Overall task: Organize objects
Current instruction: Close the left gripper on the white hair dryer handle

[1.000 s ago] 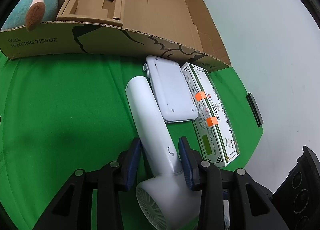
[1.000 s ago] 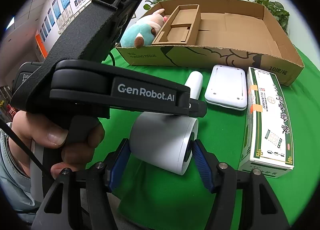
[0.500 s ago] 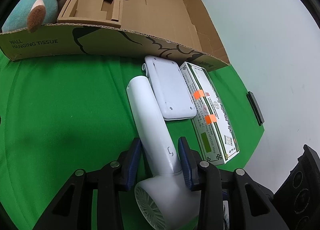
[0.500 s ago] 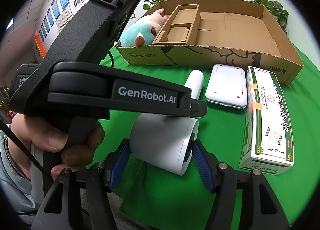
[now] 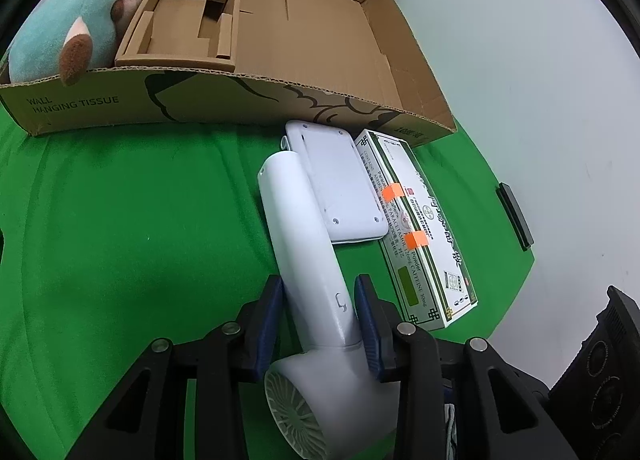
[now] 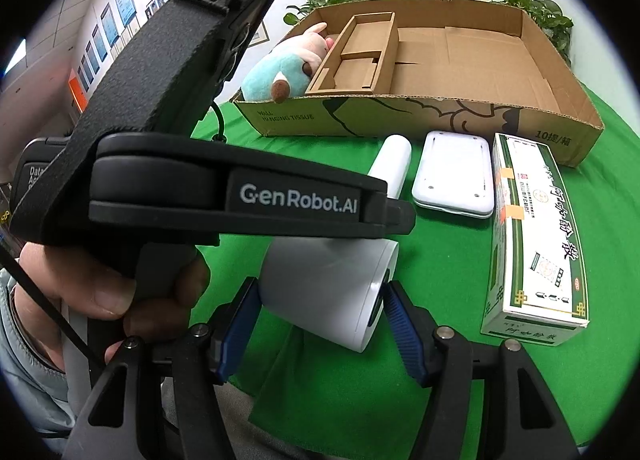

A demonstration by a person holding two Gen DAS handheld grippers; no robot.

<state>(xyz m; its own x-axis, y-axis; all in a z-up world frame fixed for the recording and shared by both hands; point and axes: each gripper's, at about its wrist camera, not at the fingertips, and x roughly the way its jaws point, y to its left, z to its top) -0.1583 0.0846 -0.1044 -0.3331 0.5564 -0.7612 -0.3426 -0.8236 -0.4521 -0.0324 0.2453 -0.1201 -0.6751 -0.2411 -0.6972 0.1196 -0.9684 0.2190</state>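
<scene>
A white hair dryer (image 5: 308, 244) lies on the green cloth, its handle pointing toward the cardboard box (image 5: 240, 98). My left gripper (image 5: 318, 300) is shut on the handle just above the head, a blue pad on each side. My right gripper (image 6: 320, 300) is shut on the dryer's barrel (image 6: 328, 284), pads against both sides. A hand (image 6: 100, 292) holds the left tool's black body (image 6: 240, 200), which hides part of the dryer in the right wrist view.
A flat white device (image 5: 340, 192) and a green-and-white medicine box (image 5: 420, 236) lie right of the handle. In the box sit a plush toy (image 5: 76, 28) and a cardboard insert (image 5: 188, 20). The cloth's edge (image 5: 516, 280) is at the right; plants (image 6: 540, 12) stand behind.
The left pads have drawn slightly closer onto the handle. The right gripper and the dryer stay where they were.
</scene>
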